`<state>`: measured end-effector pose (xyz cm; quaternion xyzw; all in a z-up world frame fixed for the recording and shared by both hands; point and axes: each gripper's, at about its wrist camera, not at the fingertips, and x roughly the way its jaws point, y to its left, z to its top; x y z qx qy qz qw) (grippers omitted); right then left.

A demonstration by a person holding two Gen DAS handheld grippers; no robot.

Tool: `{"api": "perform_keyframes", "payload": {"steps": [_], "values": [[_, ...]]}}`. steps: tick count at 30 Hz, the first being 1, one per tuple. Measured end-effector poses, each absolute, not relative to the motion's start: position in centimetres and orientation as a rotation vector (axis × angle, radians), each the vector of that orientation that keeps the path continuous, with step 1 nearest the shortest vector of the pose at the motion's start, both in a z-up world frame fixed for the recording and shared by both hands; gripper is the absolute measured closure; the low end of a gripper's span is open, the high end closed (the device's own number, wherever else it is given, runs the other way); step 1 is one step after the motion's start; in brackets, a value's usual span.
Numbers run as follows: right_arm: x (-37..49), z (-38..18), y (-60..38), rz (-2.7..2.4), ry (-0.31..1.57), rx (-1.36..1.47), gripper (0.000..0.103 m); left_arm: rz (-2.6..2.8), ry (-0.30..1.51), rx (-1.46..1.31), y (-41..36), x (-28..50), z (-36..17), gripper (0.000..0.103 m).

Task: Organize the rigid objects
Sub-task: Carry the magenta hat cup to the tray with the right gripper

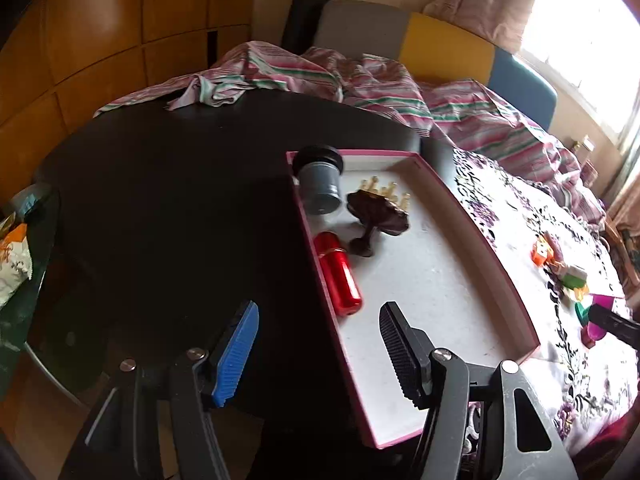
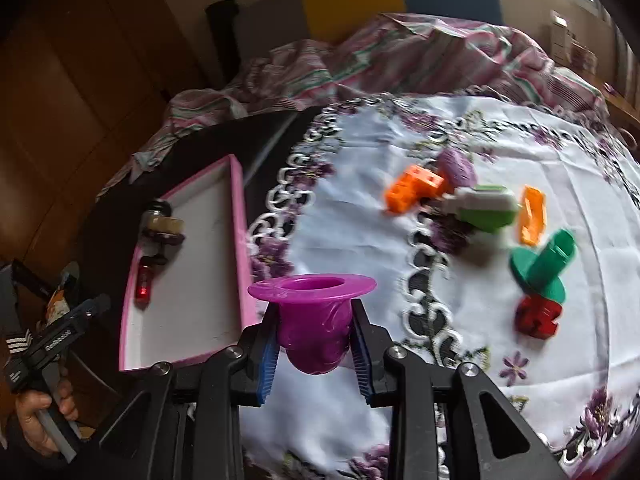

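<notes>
Gripping a purple cup [image 2: 316,322] above the cloth, right jaws clamp it; left jaws [image 1: 320,356] hover wide, empty.

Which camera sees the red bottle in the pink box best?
The left wrist camera. There the red bottle lies big and sharp along the left wall of the pink box, just ahead of the open left tongs. In the right wrist camera it is only a small, dim red shape far off to the side.

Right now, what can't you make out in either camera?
- Left view: purple cup held by the right gripper, cut by the right edge.
- Right view: toys on the cloth, motion-blurred.
- Right view: tray items too small; left gripper jaws unclear.
</notes>
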<state>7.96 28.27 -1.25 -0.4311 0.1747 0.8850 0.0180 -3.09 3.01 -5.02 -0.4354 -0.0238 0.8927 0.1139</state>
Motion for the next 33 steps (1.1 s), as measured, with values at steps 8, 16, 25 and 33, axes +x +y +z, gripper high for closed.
{"api": "perform_keyframes", "payload": {"steps": [8,16,25,33], "values": [[2.3,-2.6,19.7,2.917,0.464,-1.541,0.071,2.649,-0.108,-1.287,1.2,-3.3,-5.1,0.039],[-1.9,-7.0,12.5,2.913,0.346,-1.796,0.071,2.667,-0.150,-1.318,-0.4,-3.7,-5.6,0.039],[-2.0,-8.8,11.1,2.882,0.475,-1.890,0.062,2.682,-0.185,-1.337,-1.7,-3.9,-6.0,0.039],[-1.1,-7.1,11.6,2.921,0.472,-1.826,0.059,2.696,-0.157,-1.284,-1.4,-3.4,-4.9,0.039]]}}
